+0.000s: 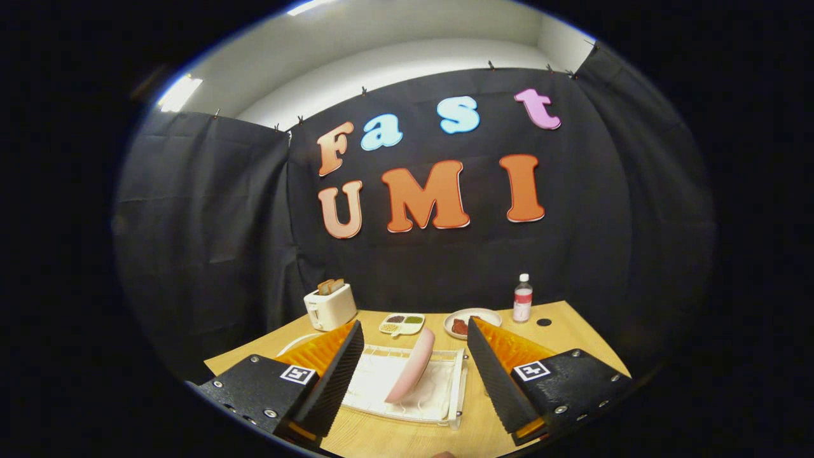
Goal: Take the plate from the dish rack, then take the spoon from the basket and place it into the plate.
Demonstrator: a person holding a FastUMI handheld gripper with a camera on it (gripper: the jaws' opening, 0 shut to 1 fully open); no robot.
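Note:
A pink plate (pixel 412 367) stands on edge, leaning, in a white dish rack (pixel 445 407) on the wooden table. My gripper (pixel 414 334) hovers above the rack's near side with its two black ridged fingers (pixel 340 375) wide apart. The plate sits ahead of the fingers and lines up with the gap between them, and nothing is held. A thin white curved rim shows past the left finger at the rack's far left corner; I cannot tell what it belongs to. I cannot make out a spoon or a basket.
At the back of the table stand a white toaster (pixel 330 306) with bread in it, a small divided dish (pixel 402 324), a plate of food (pixel 467 320) and a clear bottle (pixel 522 298). A dark round spot (pixel 544 322) marks the table near the bottle.

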